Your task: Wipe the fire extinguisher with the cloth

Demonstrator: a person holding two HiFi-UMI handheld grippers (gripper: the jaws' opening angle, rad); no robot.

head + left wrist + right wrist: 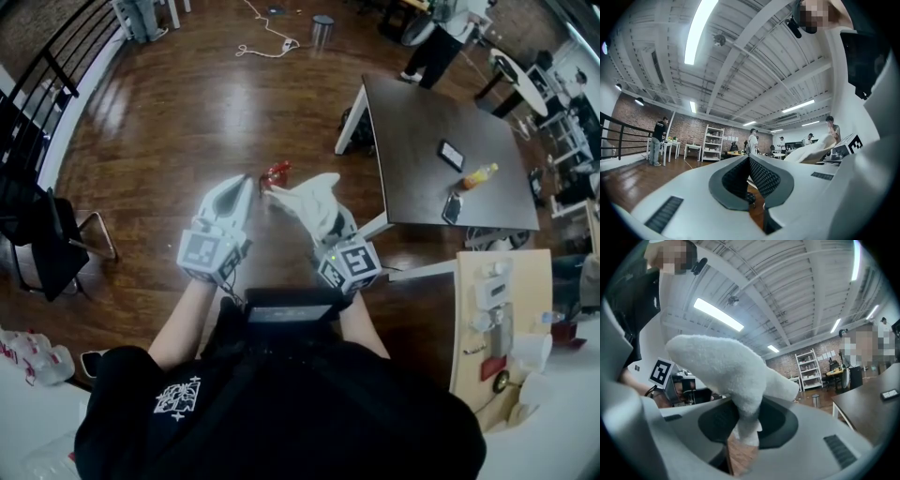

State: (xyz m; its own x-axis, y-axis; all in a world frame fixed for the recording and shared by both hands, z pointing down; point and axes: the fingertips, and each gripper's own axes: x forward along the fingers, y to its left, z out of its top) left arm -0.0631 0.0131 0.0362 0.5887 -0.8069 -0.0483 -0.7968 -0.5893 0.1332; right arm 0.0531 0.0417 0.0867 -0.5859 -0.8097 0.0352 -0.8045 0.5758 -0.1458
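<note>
Cloth (314, 193) right of fire extinguisher (277, 172)

From above, a person in a black shirt (281, 412) holds both grippers over a dark wooden floor (187, 112). The left gripper (245, 182) points forward with its jaws together. The right gripper (312, 208) grips a white cloth (307, 194), which spreads beyond its tip. Just past both tips, on the floor, is a small red shape, probably the fire extinguisher (277, 172). To the right stands a dark table (422, 178) bearing an orange bottle (479, 175) and a phone (451, 155). A black chair (42, 239) stands at the left.
</note>
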